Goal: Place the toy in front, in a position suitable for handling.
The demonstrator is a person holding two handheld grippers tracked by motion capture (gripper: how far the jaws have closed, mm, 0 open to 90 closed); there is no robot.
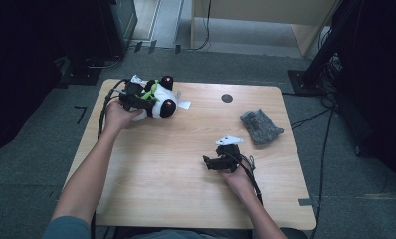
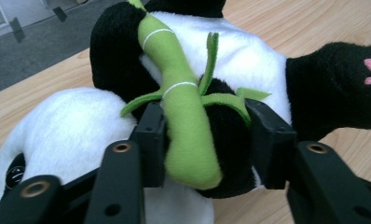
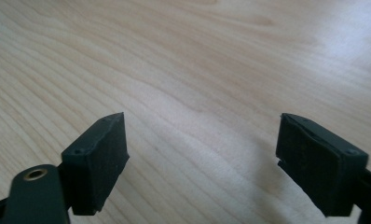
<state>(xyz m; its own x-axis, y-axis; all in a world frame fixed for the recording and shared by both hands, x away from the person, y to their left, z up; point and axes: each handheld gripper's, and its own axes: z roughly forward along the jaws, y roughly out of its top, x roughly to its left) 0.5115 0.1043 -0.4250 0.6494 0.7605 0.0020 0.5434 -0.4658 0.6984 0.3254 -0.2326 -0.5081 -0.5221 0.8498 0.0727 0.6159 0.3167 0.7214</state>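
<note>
A black-and-white panda plush [image 1: 162,102] lies at the table's far left corner, holding a green felt bamboo stalk [image 2: 183,116]. My left gripper [image 1: 136,99] comes at it from the left. In the left gripper view its jaws [image 2: 207,127] press from both sides on the panda's black arm and the bamboo stalk. My right gripper [image 1: 212,162] rests low over the wooden table [image 1: 176,169] right of centre and points left. Its jaws [image 3: 202,154] stand wide apart with only bare wood [image 3: 174,56] between them.
A crumpled grey cloth [image 1: 261,127] lies at the right side of the table, just beyond the right gripper. A small dark round mark [image 1: 227,98] sits near the far edge. Black stands and cables crowd the floor on both sides.
</note>
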